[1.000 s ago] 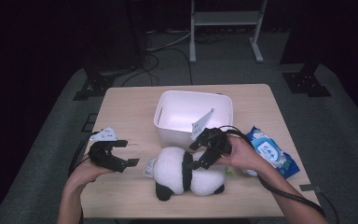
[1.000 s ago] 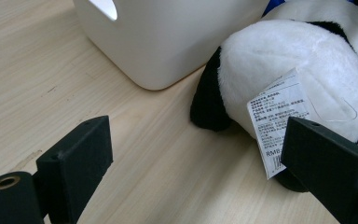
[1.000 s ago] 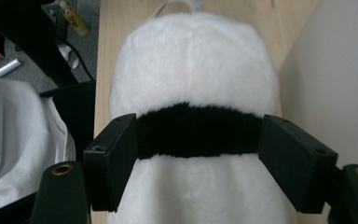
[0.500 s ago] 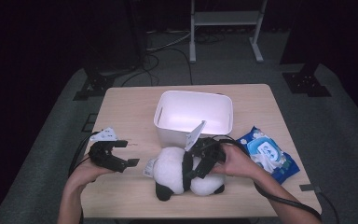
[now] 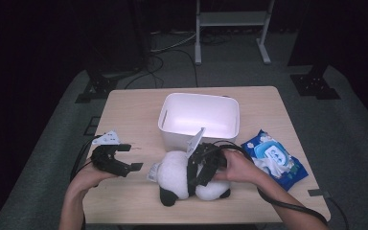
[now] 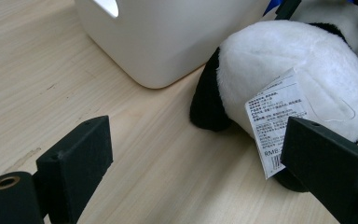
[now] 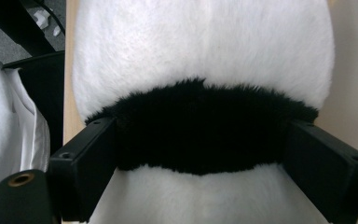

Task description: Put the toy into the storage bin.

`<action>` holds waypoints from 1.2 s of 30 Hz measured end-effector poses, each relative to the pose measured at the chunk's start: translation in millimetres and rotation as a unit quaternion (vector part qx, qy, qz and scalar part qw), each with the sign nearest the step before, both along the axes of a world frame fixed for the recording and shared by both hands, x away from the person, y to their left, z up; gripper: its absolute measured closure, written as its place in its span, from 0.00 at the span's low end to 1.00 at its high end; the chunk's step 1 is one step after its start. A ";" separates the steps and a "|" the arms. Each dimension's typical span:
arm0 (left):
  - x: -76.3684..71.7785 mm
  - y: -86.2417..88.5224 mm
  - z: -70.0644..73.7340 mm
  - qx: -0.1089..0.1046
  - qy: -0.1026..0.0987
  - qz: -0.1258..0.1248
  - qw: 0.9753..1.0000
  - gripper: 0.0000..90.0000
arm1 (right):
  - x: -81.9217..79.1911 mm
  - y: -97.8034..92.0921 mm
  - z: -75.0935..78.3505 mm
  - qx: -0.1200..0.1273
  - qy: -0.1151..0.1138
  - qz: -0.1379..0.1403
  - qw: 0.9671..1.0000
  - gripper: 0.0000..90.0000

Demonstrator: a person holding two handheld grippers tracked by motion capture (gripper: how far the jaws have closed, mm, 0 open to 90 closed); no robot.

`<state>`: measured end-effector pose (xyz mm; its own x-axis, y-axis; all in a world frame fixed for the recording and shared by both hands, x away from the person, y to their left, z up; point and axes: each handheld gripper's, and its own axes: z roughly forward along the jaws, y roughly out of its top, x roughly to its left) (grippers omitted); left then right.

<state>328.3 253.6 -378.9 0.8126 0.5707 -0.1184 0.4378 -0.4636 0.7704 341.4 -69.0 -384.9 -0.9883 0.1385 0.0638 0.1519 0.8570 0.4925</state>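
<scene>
Right tool (image 5: pixel 199 173) has dropped onto the panda plush (image 5: pixel 182 175), jaws wide astride its black band; squeeze next. Left tool (image 5: pixel 124 158) idle, wide, holding nothing.

Black grippers (image 5: pixel 124 158), trailing black cables (image 5: pixel 287 206)

panda (image 5: pixel 179 175) head: hidden | tag (image 6: pixel 279 122) print: too small

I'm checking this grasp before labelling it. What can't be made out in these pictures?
- Panda toy: its face, hidden in the high view by the right gripper and hand.
- Tag: print too small in the left gripper view.
- White bin: floor washed out by glare, high view.
- Wipes pack: label too small.
</scene>
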 end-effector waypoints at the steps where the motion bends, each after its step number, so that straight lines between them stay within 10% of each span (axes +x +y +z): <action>1: 0.1 -0.1 -0.1 -0.001 0.001 0.000 1.000 0.09 | 1.2 0.4 -1.1 0.000 0.001 0.001 1.000 0.13; 18: 1.6 0.0 -2.3 -0.002 0.004 0.001 1.000 0.09 | 4.0 11.3 -10.3 -0.034 0.012 0.008 0.999 0.13; 36: 2.0 5.4 -3.1 -0.007 0.005 0.010 1.000 0.09 | 2.2 8.9 -2.1 -0.027 0.003 0.010 1.000 0.40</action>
